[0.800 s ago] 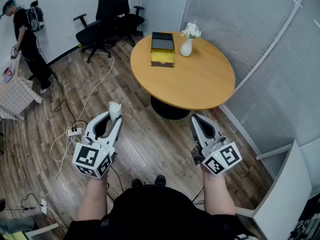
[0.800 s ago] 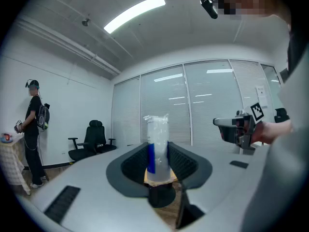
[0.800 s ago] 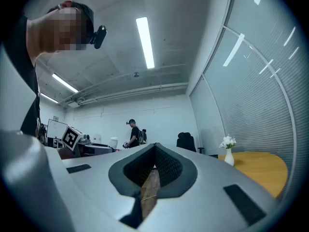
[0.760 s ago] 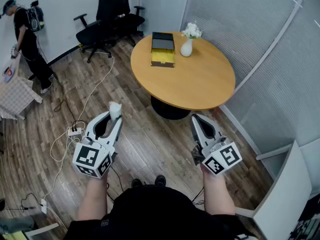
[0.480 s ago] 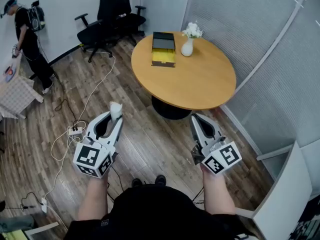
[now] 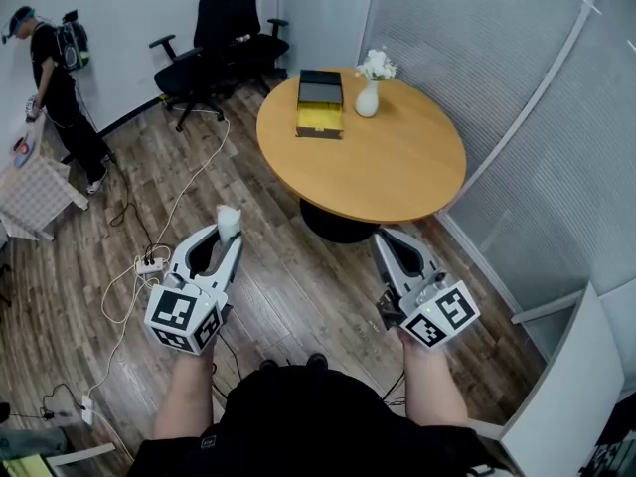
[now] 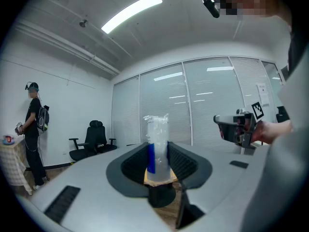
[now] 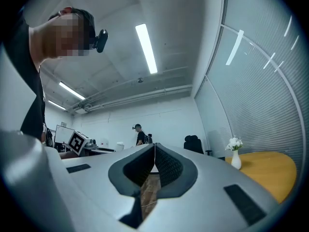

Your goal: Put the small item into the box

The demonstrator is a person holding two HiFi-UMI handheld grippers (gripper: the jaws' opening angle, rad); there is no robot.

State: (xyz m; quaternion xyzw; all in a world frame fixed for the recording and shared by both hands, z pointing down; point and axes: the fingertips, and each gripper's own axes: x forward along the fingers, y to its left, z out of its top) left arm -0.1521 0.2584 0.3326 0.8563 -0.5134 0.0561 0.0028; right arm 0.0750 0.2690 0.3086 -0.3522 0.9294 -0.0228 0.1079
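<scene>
My left gripper (image 6: 227, 235) is shut on a small item in clear plastic wrap with a blue stripe (image 7: 157, 149), which stands upright between the pads and pokes out past the tips (image 6: 228, 217). The open box (image 6: 320, 103), black with a yellow lining, lies on the far side of the round wooden table (image 6: 378, 162), well ahead of both grippers. My right gripper (image 6: 390, 238) is shut with nothing in it; its pads meet in the right gripper view (image 8: 154, 154). Both grippers hang over the wooden floor, short of the table's near edge.
A white vase with flowers (image 6: 370, 85) stands on the table next to the box. Black office chairs (image 6: 214, 38) are at the back left. A person (image 6: 55, 73) stands by the far left wall. White cables and a power strip (image 6: 149, 262) lie on the floor. A glass partition (image 6: 556, 147) runs on the right.
The view has shifted slightly, with the table and box a little lower and further left in frame. Both grippers keep their pose and their hold.
</scene>
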